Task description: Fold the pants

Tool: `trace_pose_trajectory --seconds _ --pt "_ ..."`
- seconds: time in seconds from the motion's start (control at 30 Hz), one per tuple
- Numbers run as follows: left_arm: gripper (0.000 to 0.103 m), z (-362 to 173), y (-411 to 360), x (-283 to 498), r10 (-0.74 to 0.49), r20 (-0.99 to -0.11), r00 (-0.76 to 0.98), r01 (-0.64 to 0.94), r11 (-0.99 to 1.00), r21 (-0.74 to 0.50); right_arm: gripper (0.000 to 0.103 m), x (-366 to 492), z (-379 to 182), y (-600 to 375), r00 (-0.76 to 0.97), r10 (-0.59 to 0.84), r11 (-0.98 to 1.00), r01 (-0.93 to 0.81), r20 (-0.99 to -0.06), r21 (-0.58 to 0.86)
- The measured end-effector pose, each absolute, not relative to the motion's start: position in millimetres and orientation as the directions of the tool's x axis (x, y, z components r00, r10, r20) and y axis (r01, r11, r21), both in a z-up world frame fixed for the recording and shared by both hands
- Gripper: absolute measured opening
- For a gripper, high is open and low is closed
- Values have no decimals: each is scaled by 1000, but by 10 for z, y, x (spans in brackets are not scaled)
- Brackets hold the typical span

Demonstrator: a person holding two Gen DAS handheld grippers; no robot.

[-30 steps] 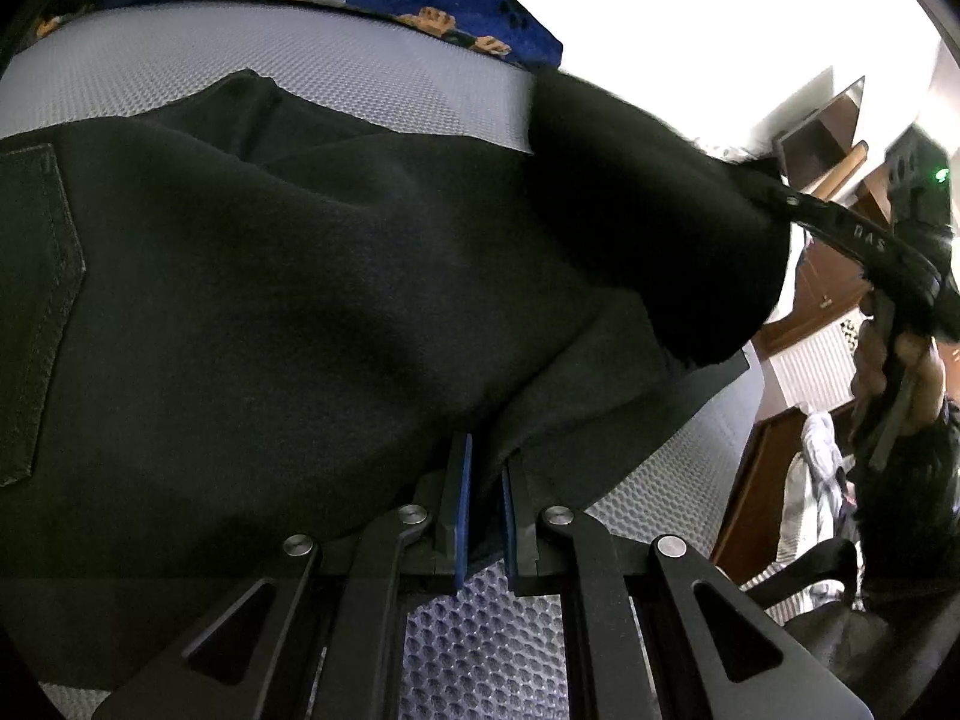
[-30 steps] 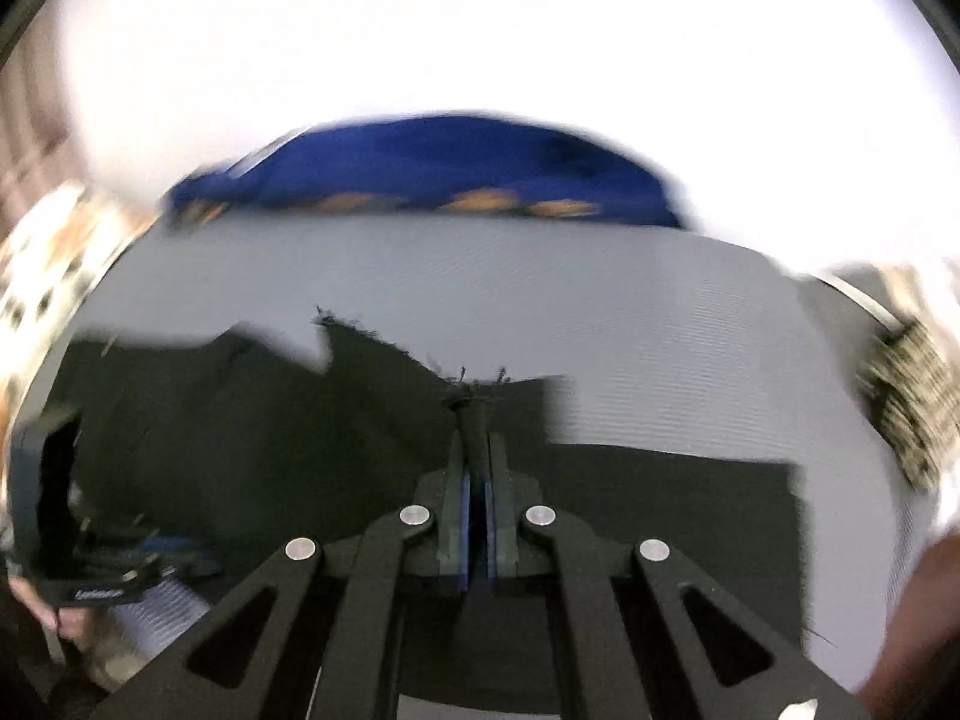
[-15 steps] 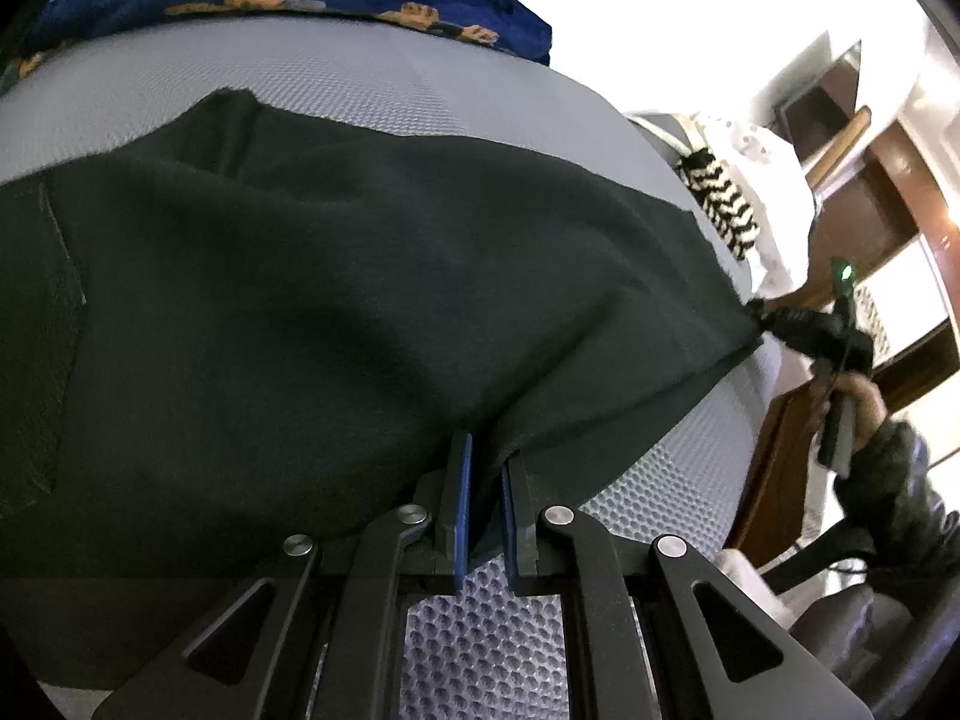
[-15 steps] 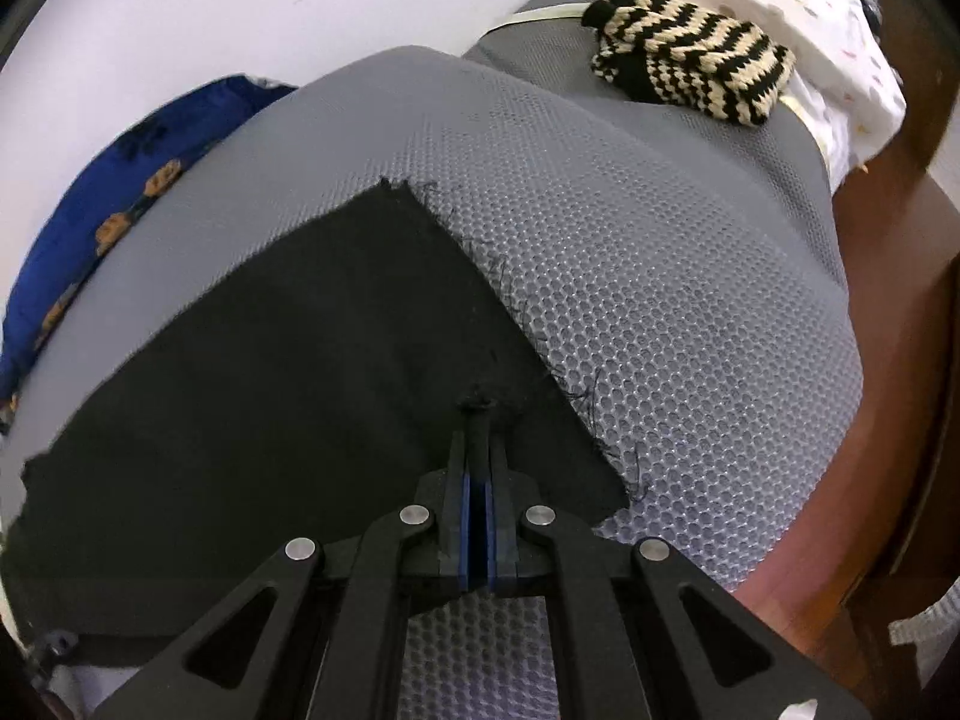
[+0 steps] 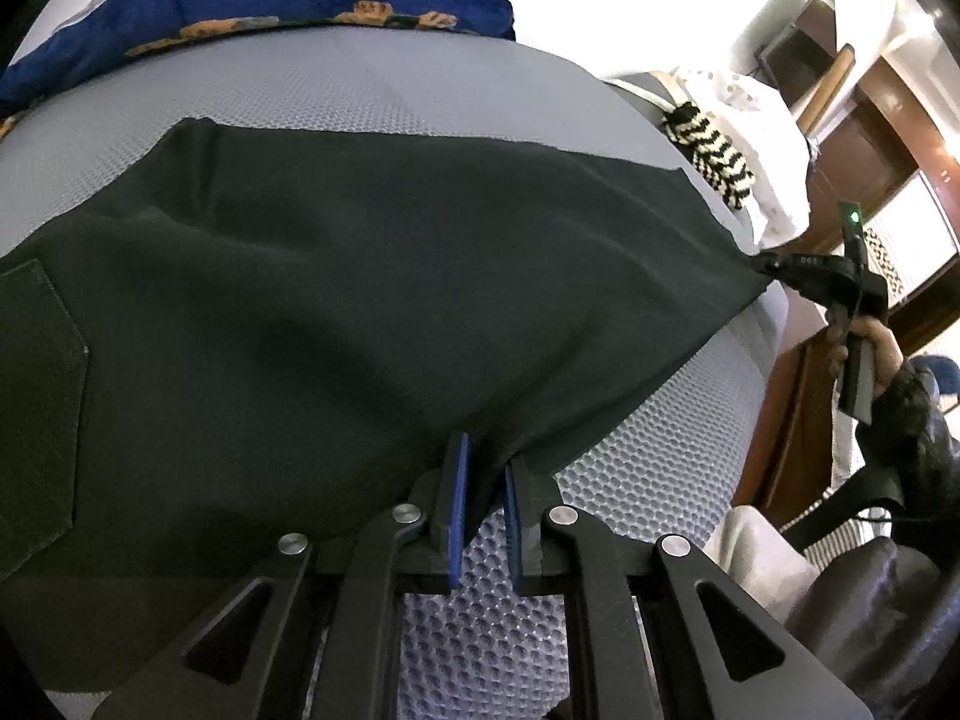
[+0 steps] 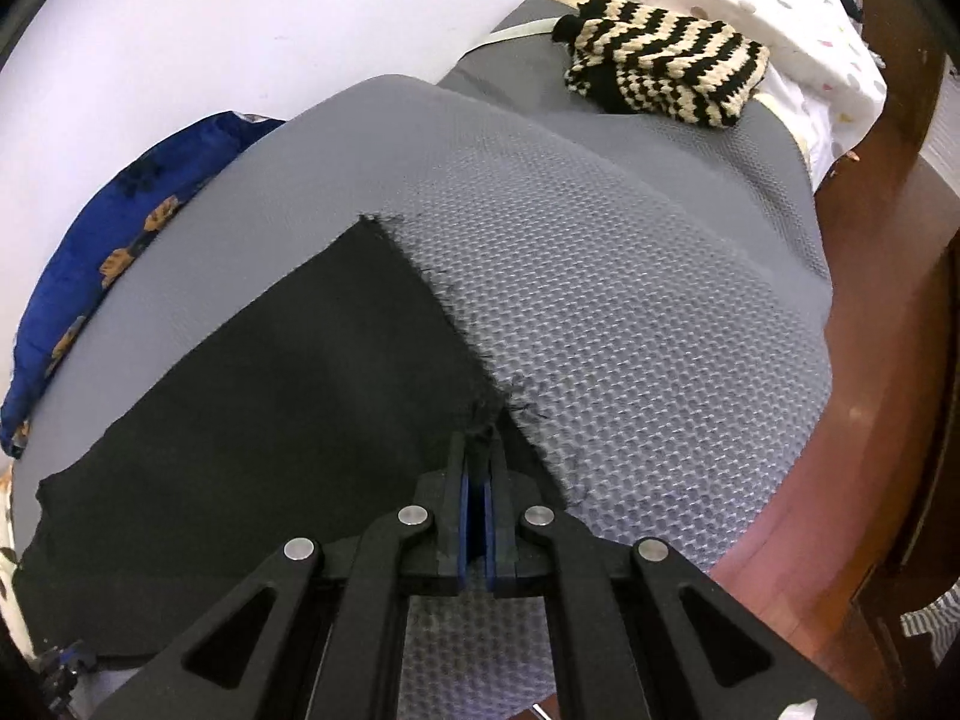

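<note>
Black pants (image 5: pixel 372 300) lie spread flat on the grey honeycomb-mesh mattress (image 6: pixel 630 360), fabric matte, hem frayed. Left gripper (image 5: pixel 483 468) and right gripper (image 6: pixel 478 450) both have jaws clenched on the pants' near edge.

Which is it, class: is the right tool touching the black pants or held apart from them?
Touching. The right wrist view shows the right tool pinching the frayed corner of the black pants between its blue pads, with no gap visible.
</note>
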State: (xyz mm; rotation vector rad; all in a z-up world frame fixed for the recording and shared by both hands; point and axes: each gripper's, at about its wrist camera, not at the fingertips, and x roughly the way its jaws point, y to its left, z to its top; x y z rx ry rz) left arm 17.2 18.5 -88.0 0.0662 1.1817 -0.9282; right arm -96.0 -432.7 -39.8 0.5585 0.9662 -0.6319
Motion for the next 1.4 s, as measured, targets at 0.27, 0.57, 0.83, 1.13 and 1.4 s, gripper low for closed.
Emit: trace_pose_trajectory --seconds 0.27,0.57,0.83,1.13,1.4 --pt "48 -765 331 298 -574 -818 36 592 672 -445 7 -1031 -516 -4461 428 -184 652 727 -885 216" --pt "58 -595 1049 530 -580 -798 163 487 751 -446 2 -942 -412 -4383 423 -256 696 705 -869 137" --pt "58 -867 1595 617 -529 -822 210 406 812 -419 6 -876 -507 -4354 355 -291 695 716 -889 59" --pt "58 -589 1596 649 -552 -764 334 408 816 -410 33 -613 80 -4034 376 -387 761 646 -842 -62" --pt "58 -666 1791 1015 -469 -761 449 312 880 -359 33 772 138 -2705 494 115 976 107 -862 192"
